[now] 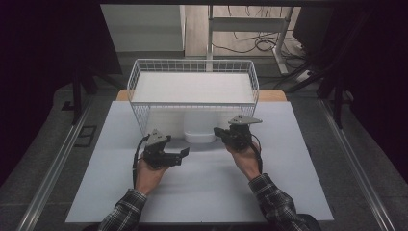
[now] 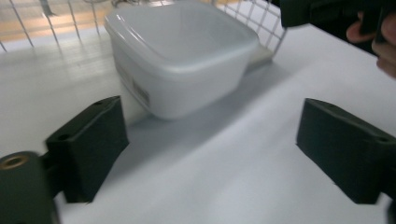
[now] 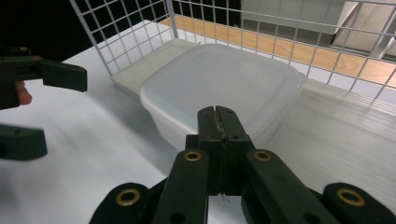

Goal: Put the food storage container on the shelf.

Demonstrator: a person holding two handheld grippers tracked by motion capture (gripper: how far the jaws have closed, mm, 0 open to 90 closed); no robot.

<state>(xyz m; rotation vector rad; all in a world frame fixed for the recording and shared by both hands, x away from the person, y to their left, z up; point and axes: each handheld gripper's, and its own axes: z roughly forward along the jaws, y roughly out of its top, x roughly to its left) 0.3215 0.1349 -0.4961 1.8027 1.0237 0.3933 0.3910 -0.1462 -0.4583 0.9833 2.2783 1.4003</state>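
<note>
Your left gripper (image 1: 179,155) is nearest you, its fingers (image 2: 88,144) spread wide with nothing but bare tabletop (image 1: 202,192) between them. They point across at the tub (image 2: 180,56), which lies just beyond and a little to the left of the gap, so that spread looks chosen to take the tub's wall or straddle a corner once you slide in. No pad touches it yet.

Your right gripper (image 1: 217,131) comes at the tub (image 3: 219,88) from the other side, fingers (image 3: 219,126) pressed flat together and holding nothing. The tips sit right at the tub's near rim; whether they touch it I cannot tell. Closed like that they work as a blunt stop, probably there to brace the tub while the left side takes hold.

The tub (image 1: 199,127) stands upright, lid on, directly ahead of both sets of fingers and between them. Behind it, close against its far side, rises the wire basket (image 1: 192,65), raised on a light slab; its mesh keeps the tub from sliding away from you.
</note>
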